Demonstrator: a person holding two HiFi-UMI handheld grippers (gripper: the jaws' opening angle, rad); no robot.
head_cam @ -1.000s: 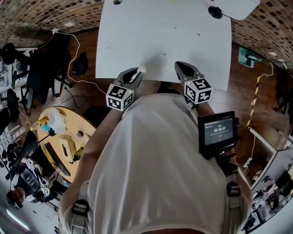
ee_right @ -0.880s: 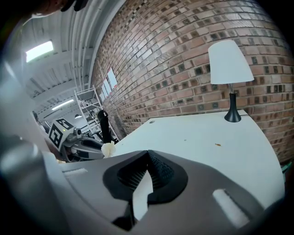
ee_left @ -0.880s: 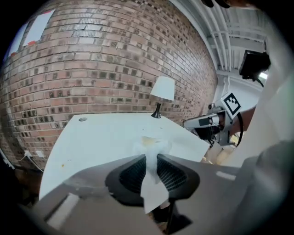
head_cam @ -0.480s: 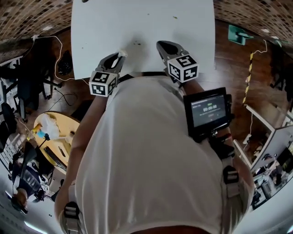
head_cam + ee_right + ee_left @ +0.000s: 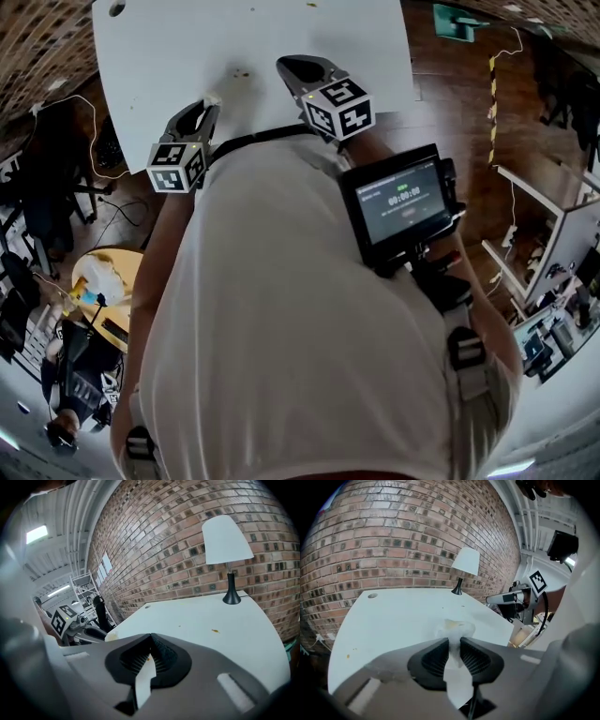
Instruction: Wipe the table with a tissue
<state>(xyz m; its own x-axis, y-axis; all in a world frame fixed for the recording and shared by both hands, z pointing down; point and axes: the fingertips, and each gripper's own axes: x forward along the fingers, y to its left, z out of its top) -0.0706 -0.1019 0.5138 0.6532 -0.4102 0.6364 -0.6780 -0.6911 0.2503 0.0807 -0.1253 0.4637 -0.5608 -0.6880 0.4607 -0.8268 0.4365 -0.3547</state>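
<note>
Between your left gripper's point(image 5: 454, 643) jaws: tissue point(image 5: 456, 629), clamped, wad protruding forward over the table's point(image 5: 393, 616) near edge, so it can wipe. Your right gripper point(image 5: 150, 638): jaws together, empty, held clear alongside.

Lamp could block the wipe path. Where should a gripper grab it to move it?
Grip the lamp by its thin black stem, between shade and base, coming level from the side. The cone shade looks too wide; the base sits flat on the table.
</note>
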